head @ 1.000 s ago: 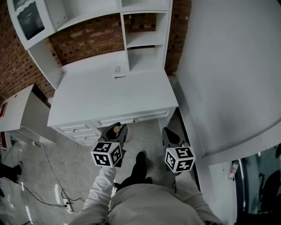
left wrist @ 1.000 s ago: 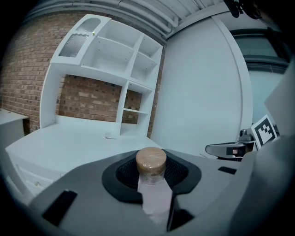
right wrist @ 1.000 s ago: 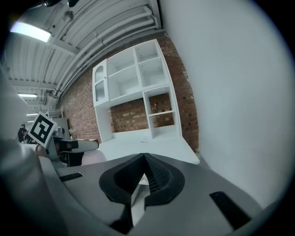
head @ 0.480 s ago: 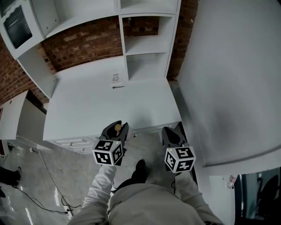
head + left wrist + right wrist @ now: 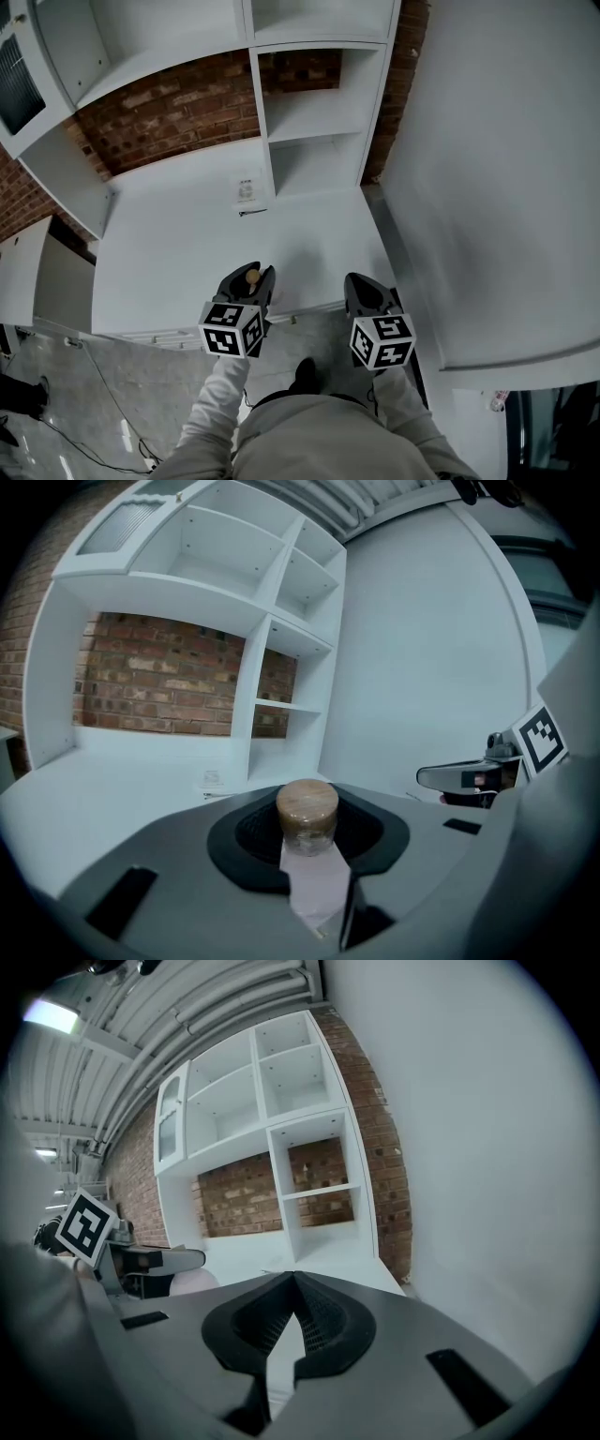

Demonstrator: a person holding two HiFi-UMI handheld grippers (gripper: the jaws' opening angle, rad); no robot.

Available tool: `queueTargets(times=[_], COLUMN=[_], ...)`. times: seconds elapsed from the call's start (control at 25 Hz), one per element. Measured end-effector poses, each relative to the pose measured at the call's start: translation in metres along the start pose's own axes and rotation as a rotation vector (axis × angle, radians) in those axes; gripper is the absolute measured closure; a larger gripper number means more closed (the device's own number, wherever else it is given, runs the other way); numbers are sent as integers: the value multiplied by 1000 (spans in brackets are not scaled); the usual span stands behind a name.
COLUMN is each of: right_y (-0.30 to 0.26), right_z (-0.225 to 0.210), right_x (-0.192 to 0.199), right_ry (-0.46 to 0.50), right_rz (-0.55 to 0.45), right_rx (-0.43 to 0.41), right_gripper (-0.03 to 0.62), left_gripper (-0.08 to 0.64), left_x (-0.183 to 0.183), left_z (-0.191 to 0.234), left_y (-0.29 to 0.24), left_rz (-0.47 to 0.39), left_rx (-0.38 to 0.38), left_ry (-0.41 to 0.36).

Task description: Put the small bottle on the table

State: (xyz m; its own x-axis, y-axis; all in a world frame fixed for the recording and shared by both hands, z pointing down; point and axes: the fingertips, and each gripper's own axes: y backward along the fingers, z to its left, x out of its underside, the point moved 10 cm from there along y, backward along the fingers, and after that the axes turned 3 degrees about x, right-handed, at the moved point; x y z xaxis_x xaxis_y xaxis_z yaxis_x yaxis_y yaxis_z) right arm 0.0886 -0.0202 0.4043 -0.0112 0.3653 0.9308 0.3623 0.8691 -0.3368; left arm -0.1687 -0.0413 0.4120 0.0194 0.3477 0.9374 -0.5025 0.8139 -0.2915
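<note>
Small bottle [image 5: 307,810], clamped in the left gripper [image 5: 247,277], just crossed the front edge of the table [image 5: 178,253], so set-down looks close; right gripper [image 5: 367,287] pinched shut, empty.

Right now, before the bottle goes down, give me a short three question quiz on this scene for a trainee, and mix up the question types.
1. True or false: the right tongs grip the small bottle.
2. What colour is the bottle's stopper? A) brown B) blue C) green
3. Short answer: what lies on the white table, close to the foot of the shelf unit?

Key
1. False. The left tongs are shut on the bottle; the right tongs are shut and empty.
2. A.
3. A small paper sheet.
</note>
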Motion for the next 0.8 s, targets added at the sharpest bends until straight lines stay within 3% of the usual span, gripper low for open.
queueTargets(times=[0.44, 0.8], right_y=[-30, -60], right_z=[-13, -39], right_x=[-8, -21], right_ry=[-20, -18], right_rz=[3, 4], right_rx=[51, 49], right_gripper=[565, 565], left_gripper=[436, 436], left_x=[-9, -13], left_z=[27, 37], left_y=[-48, -104], left_rz=[12, 47], left_rx=[17, 15], left_ry=[34, -5])
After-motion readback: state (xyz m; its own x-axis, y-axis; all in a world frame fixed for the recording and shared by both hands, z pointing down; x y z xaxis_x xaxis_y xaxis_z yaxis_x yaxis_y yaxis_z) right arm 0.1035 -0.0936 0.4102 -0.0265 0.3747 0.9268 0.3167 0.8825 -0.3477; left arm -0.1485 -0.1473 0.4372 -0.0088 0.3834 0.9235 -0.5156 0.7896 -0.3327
